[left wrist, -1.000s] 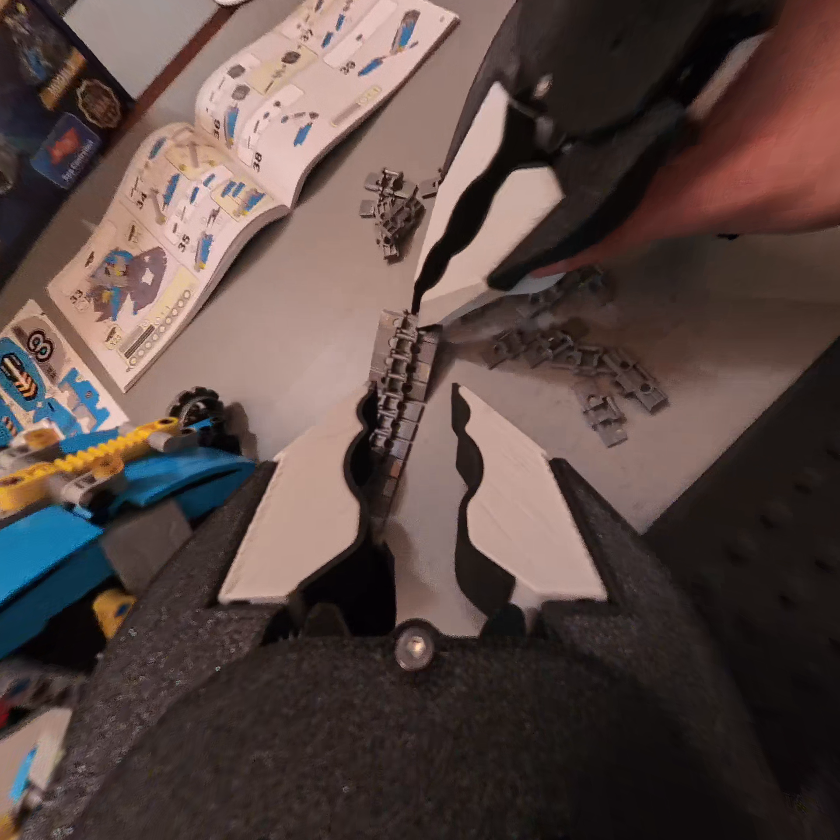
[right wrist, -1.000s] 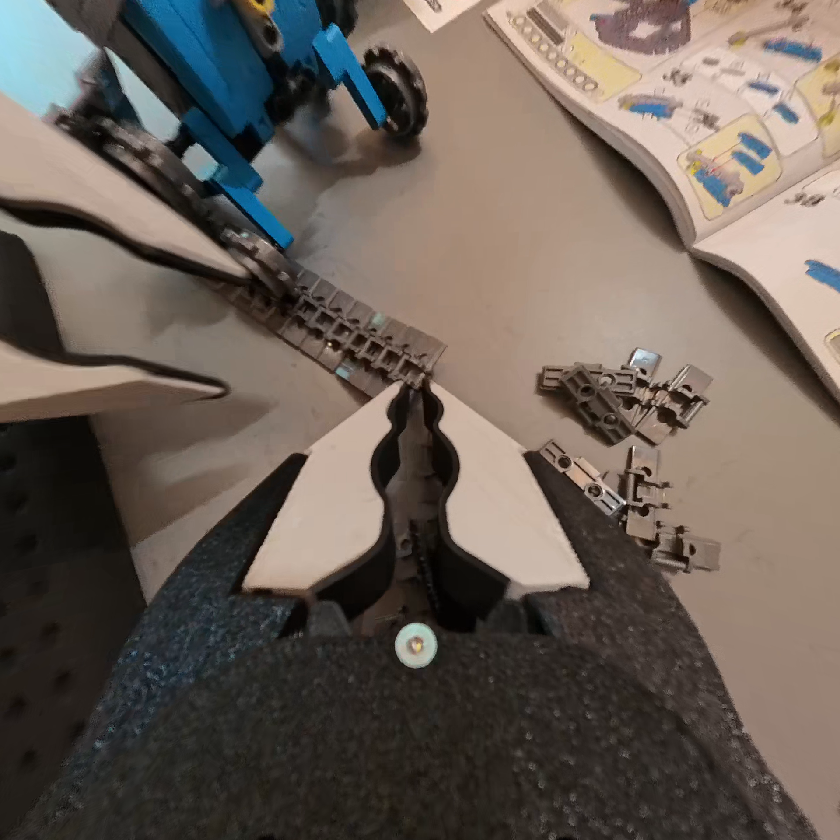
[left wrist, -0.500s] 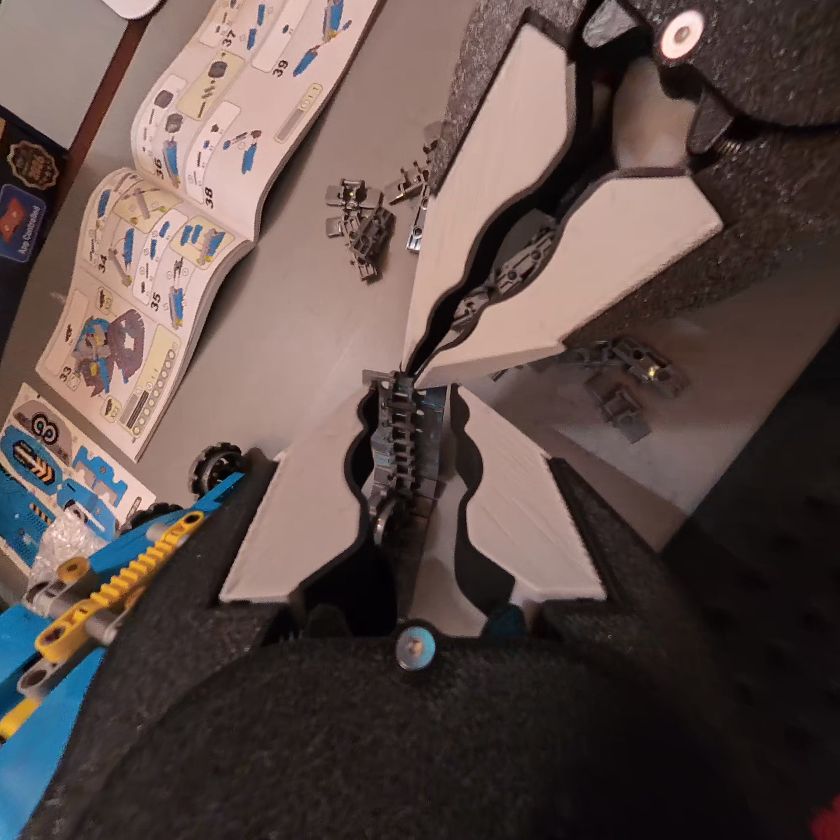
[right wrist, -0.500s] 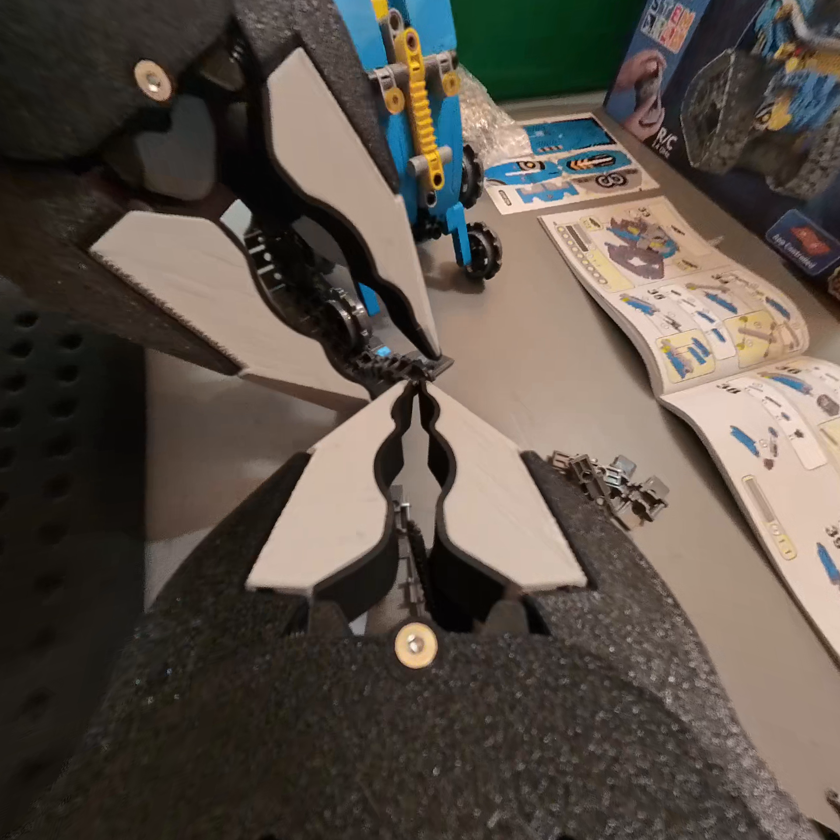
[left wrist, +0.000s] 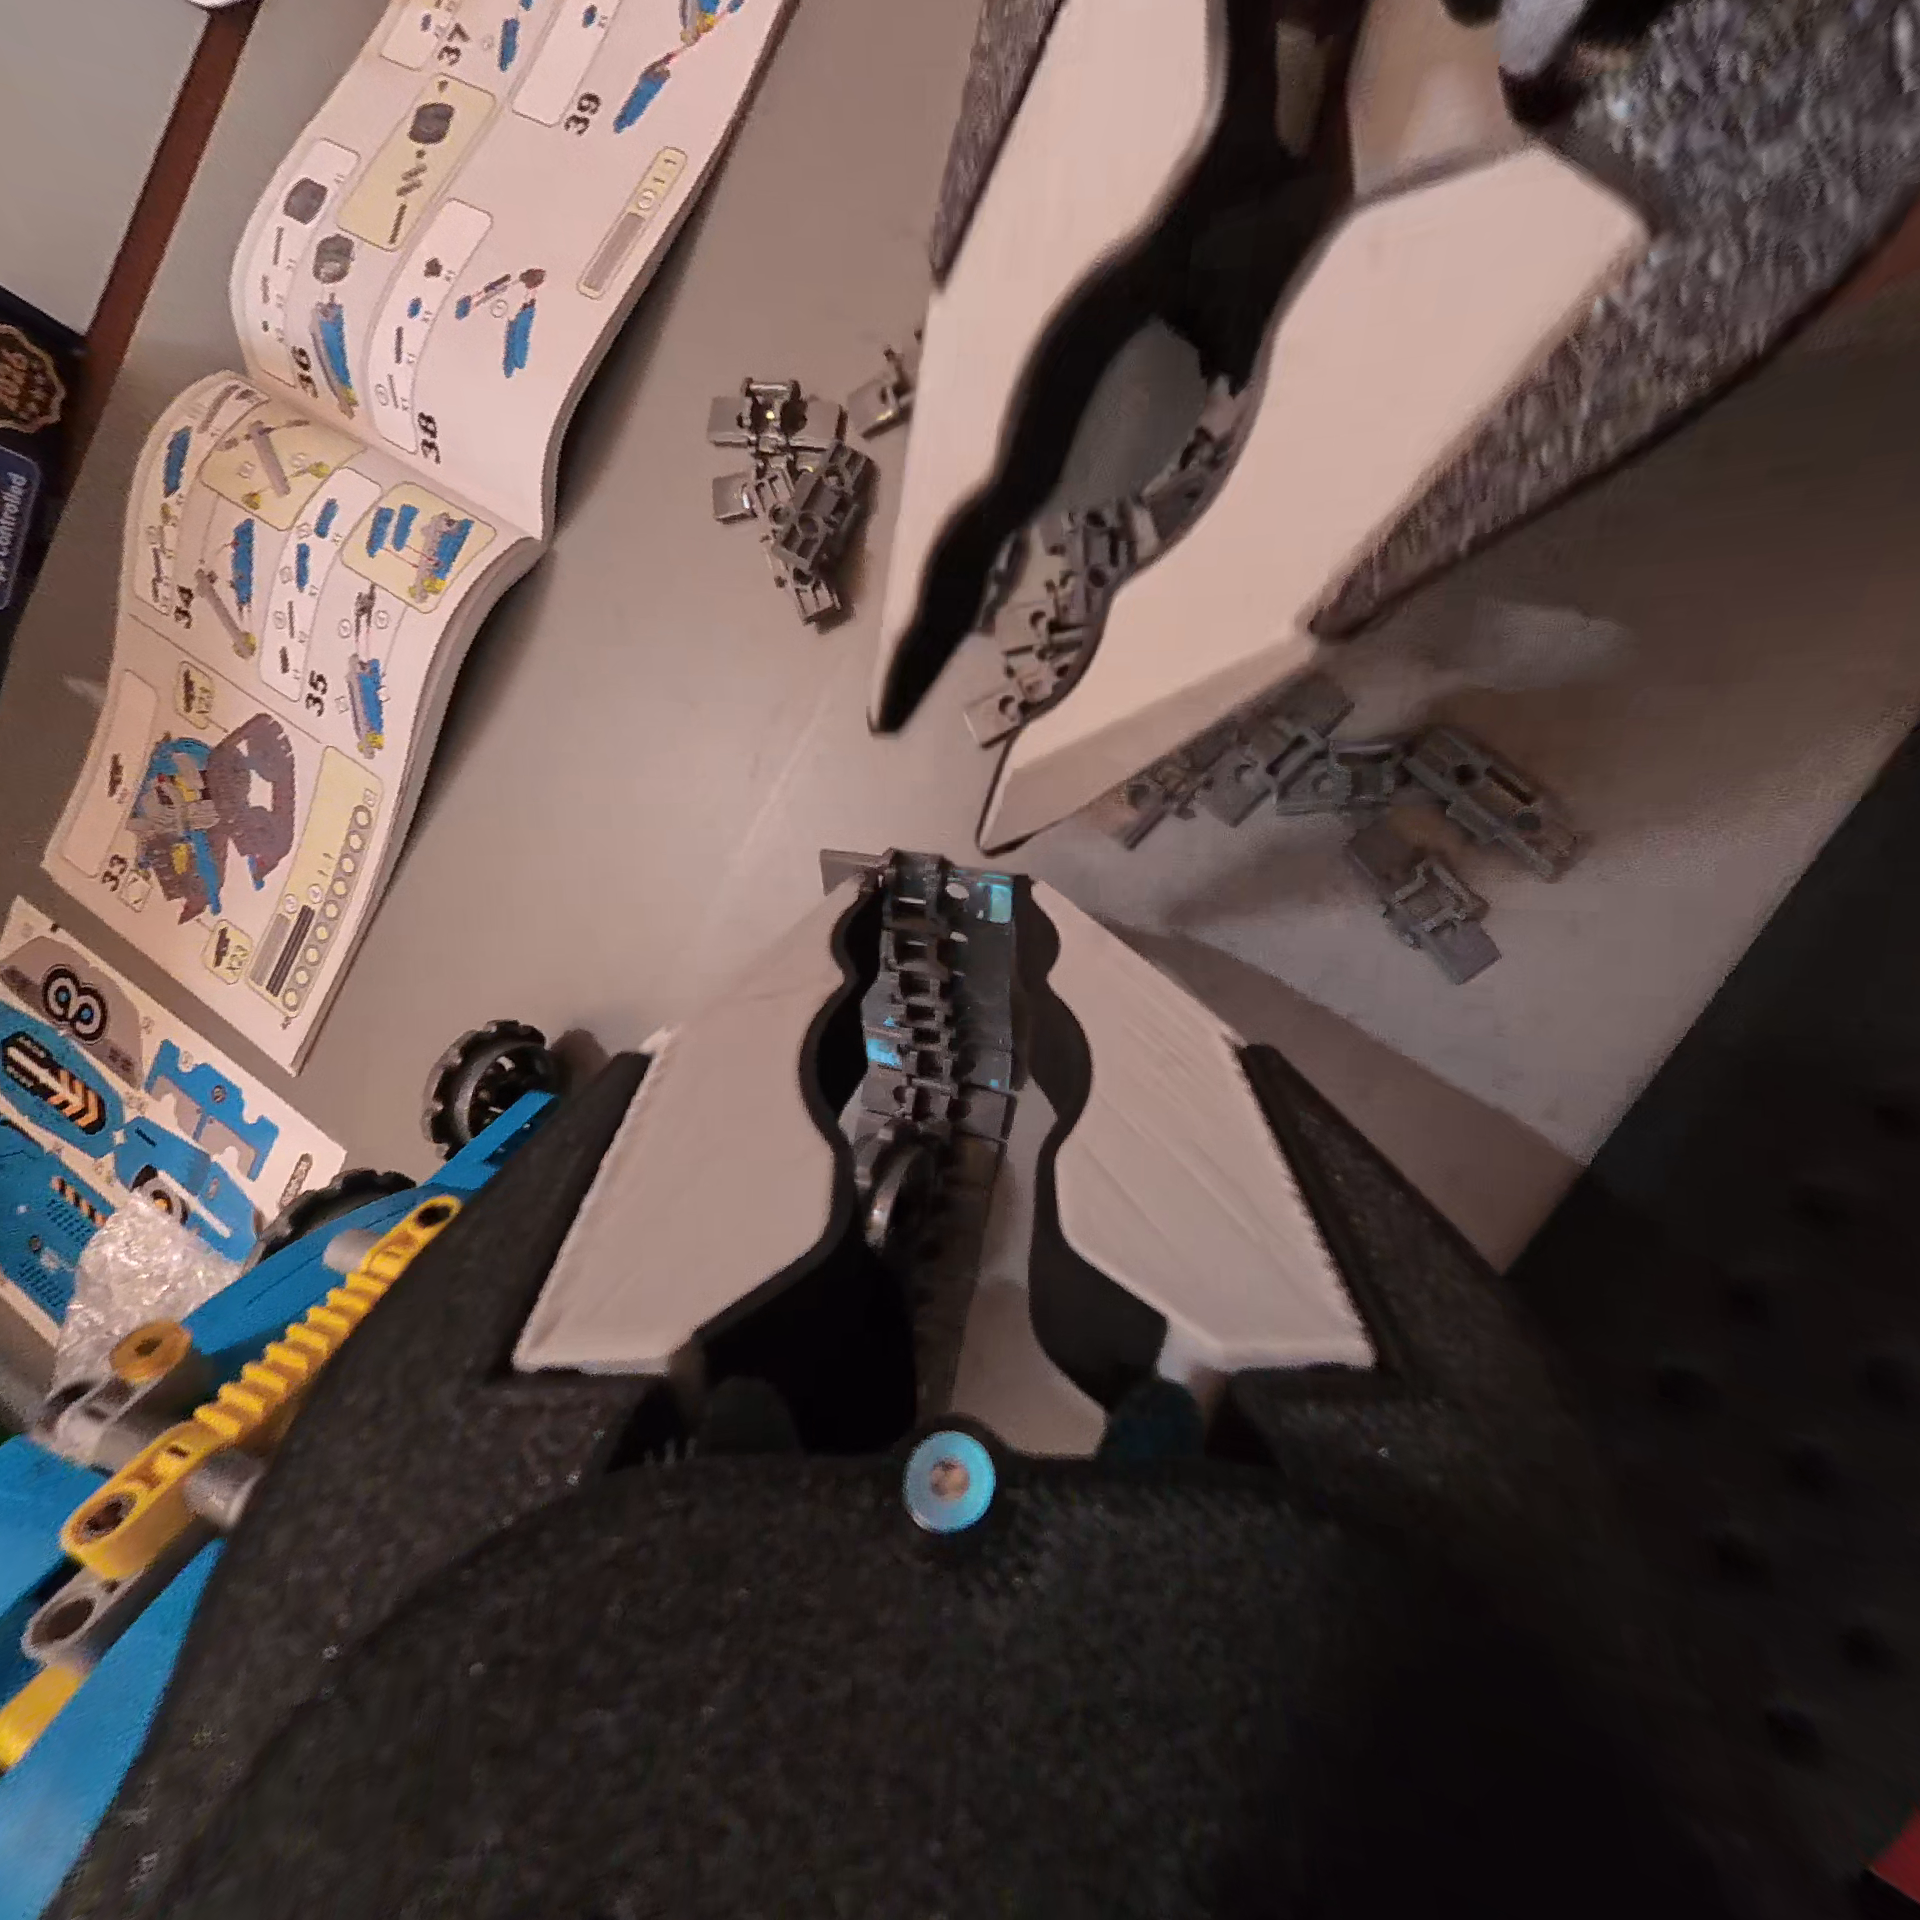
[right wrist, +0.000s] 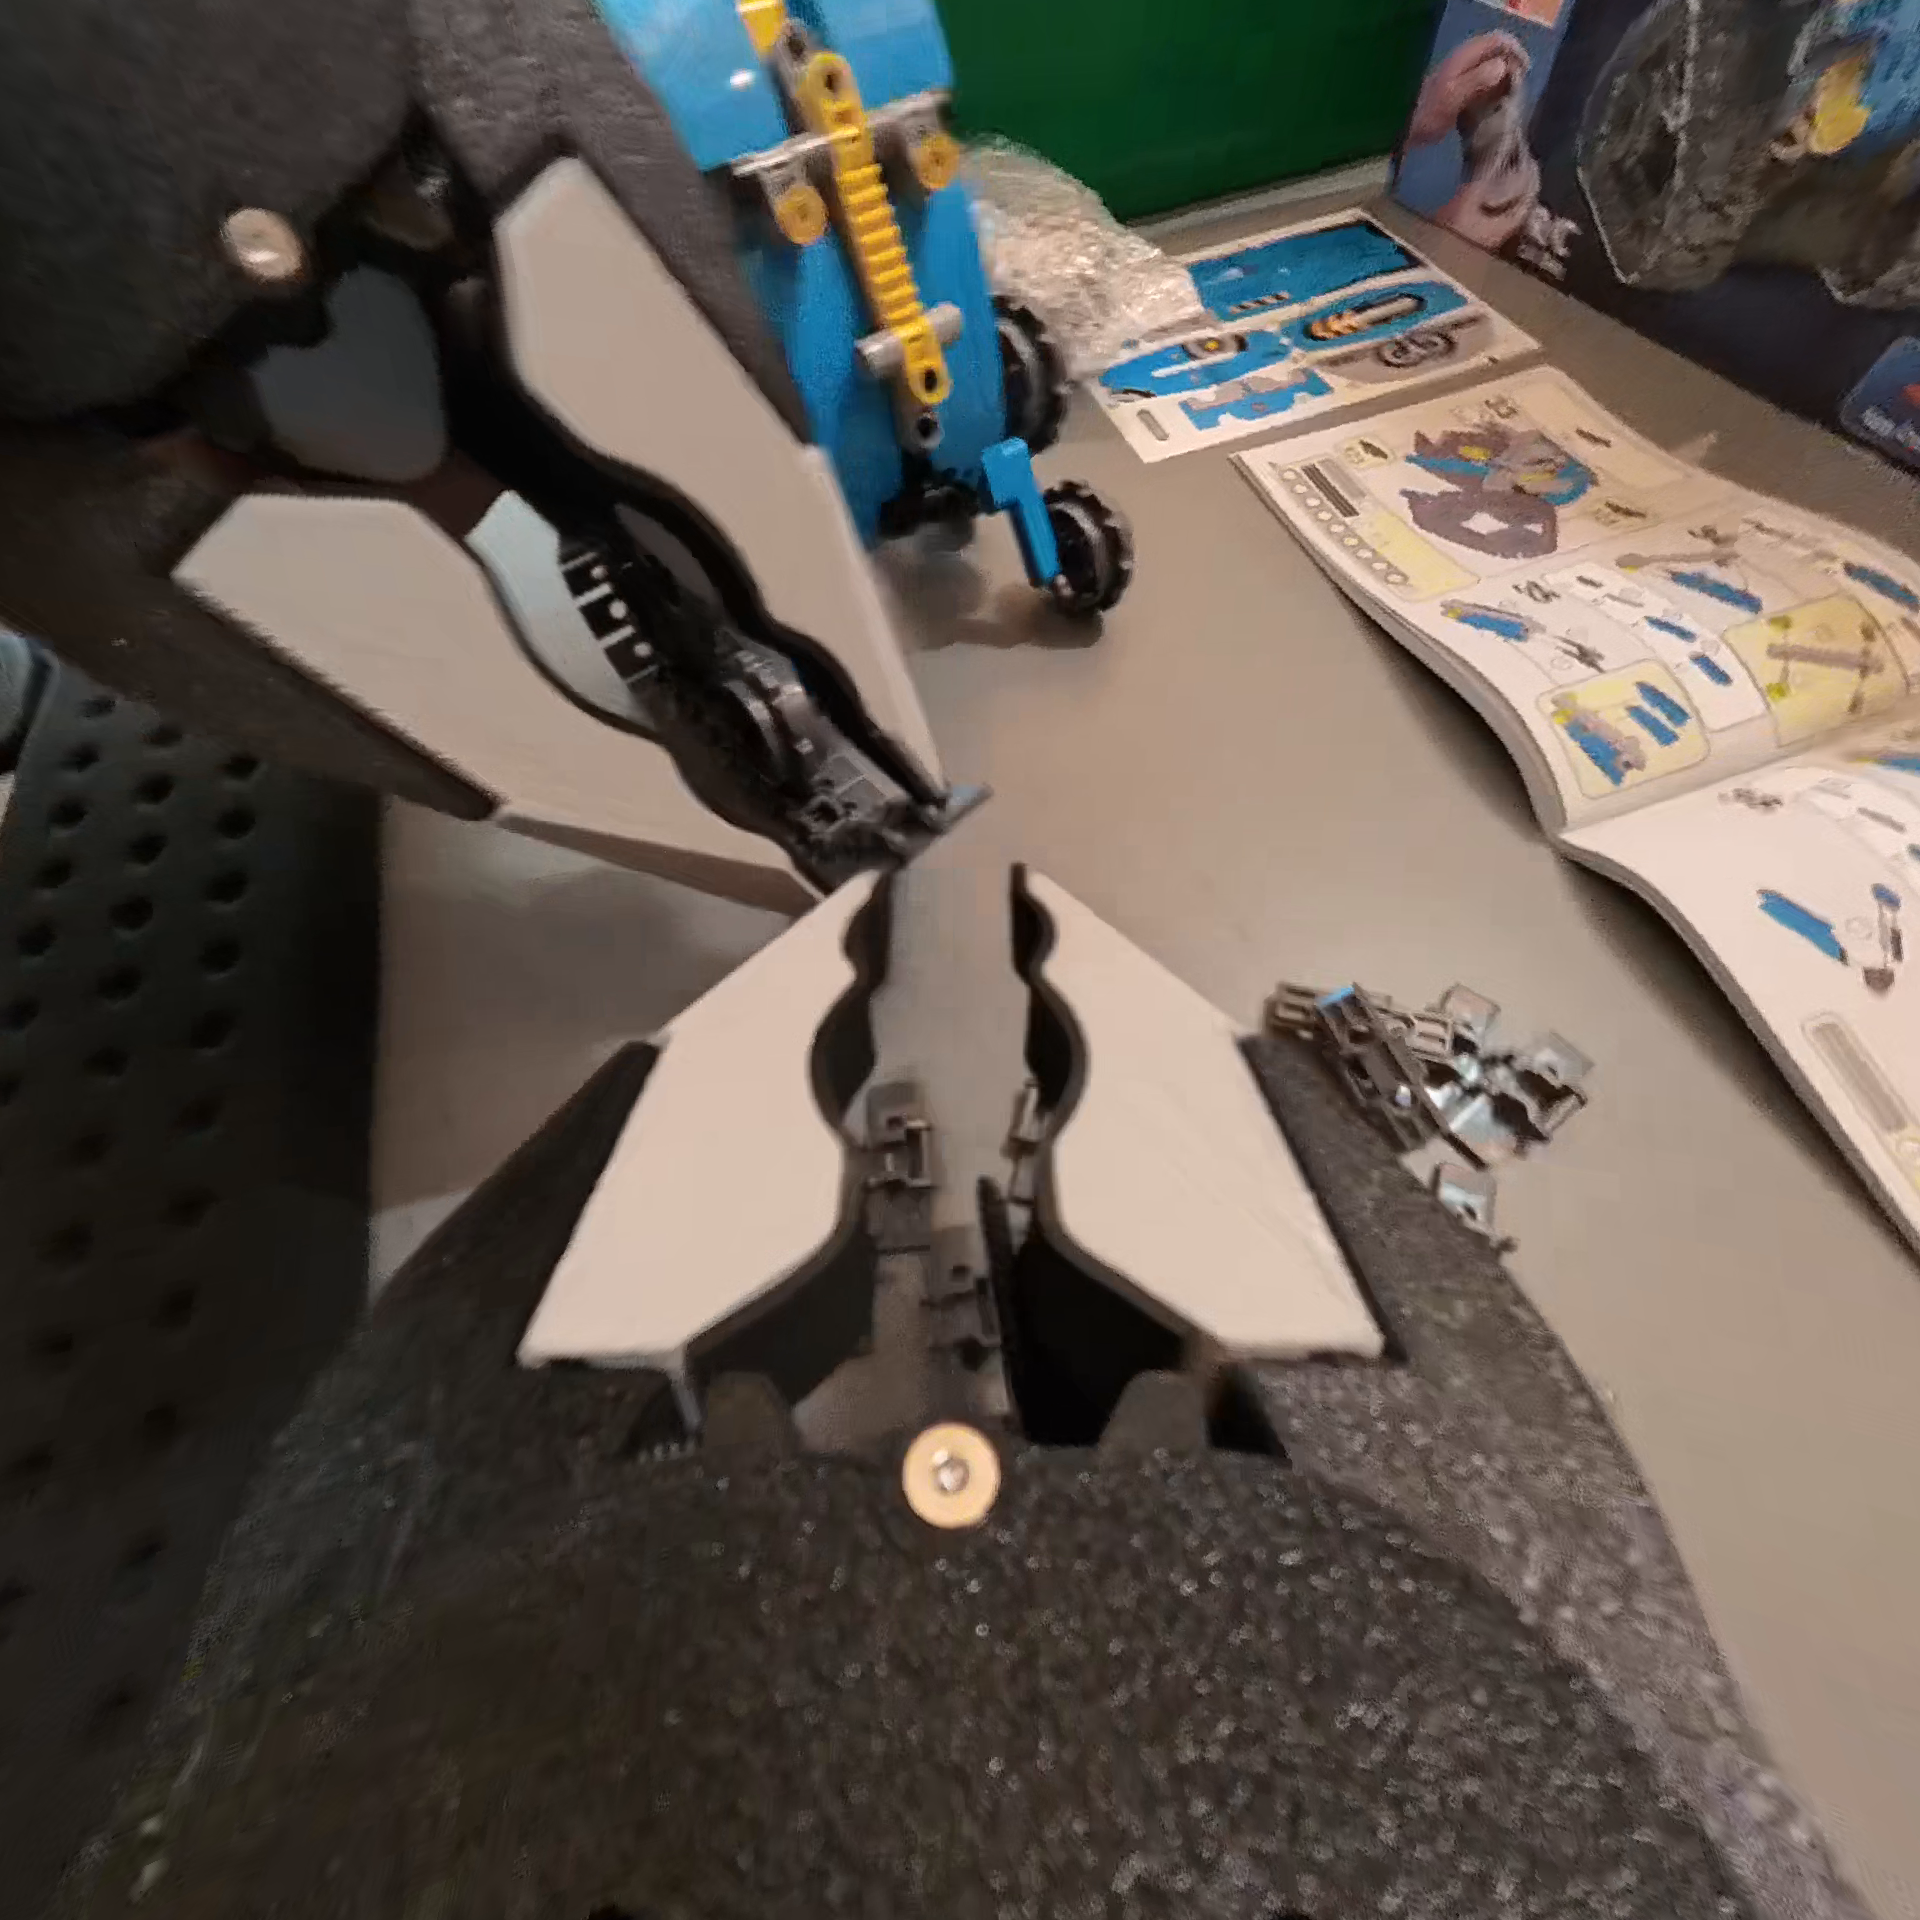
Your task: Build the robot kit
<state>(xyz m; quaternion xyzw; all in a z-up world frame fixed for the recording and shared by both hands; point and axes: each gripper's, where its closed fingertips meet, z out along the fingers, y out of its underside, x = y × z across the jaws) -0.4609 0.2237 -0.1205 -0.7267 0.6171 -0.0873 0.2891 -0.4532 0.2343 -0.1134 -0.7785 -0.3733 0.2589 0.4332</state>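
Grey plastic linked track strip (left wrist: 940,997) sits clamped between the fingers of the left gripper (left wrist: 935,904), beside a blue brick-built vehicle with a yellow toothed rack (right wrist: 883,301) on the grey tabletop (right wrist: 1299,779). Just opposite, tip to tip, the right gripper (right wrist: 951,894) has its fingers apart, with loose grey links (right wrist: 914,1153) lying between them. More grey track links (right wrist: 1434,1070) lie beside it, and an open instruction booklet (left wrist: 343,436) is nearer the tabletop's far edge.

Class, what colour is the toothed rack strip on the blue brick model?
Yellow. The toothed rack strip on the blue brick model shows best in the right wrist view.
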